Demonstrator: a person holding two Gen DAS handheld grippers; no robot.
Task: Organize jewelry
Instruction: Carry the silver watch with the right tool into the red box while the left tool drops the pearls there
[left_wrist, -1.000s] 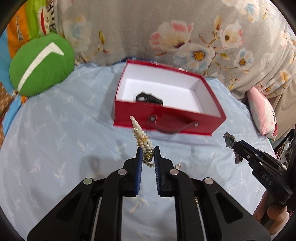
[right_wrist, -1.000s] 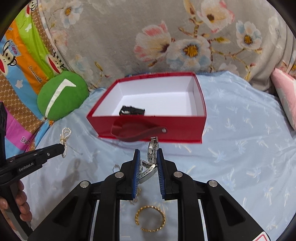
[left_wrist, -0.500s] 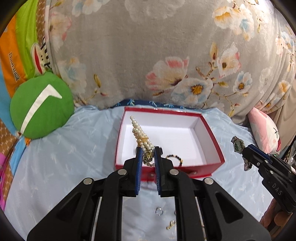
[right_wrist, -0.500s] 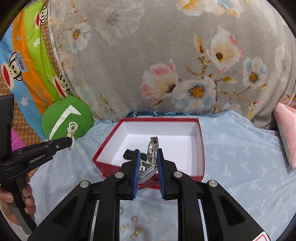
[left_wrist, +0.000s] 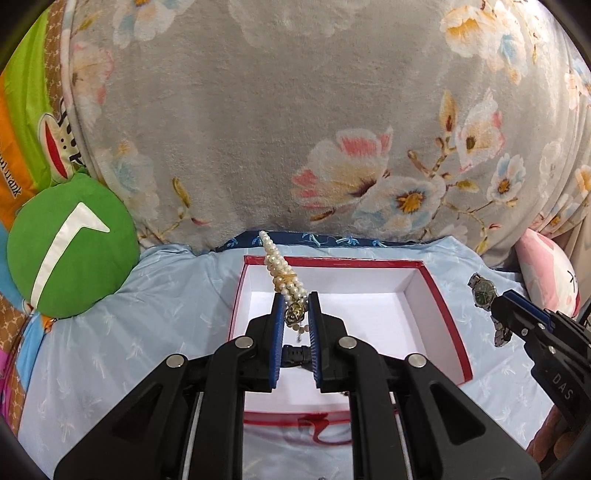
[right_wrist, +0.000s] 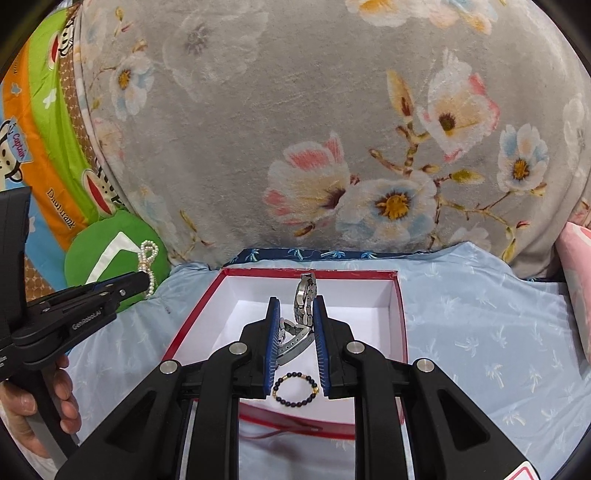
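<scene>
A red box (left_wrist: 448, 317) with a white inside lies open on the blue bedsheet; it also shows in the right wrist view (right_wrist: 400, 317). My left gripper (left_wrist: 296, 314) is shut on a pearl necklace (left_wrist: 280, 267) and holds it over the box. My right gripper (right_wrist: 294, 325) is shut on a silver metal watch (right_wrist: 304, 299), also above the box; the watch shows in the left wrist view (left_wrist: 484, 291). A dark beaded bracelet (right_wrist: 295, 387) lies inside the box. A black item (left_wrist: 293, 354) lies in the box between my left fingers.
A green round cushion (left_wrist: 70, 254) sits at the left. A grey floral blanket (left_wrist: 295, 129) rises behind the box. A pink pillow (left_wrist: 546, 266) lies at the right. The light blue bedsheet (right_wrist: 480, 332) surrounds the box.
Both grippers have moved forward and up, from in front of the box to above its inside, each still holding its item. The loose rings on the sheet have dropped out of view.
</scene>
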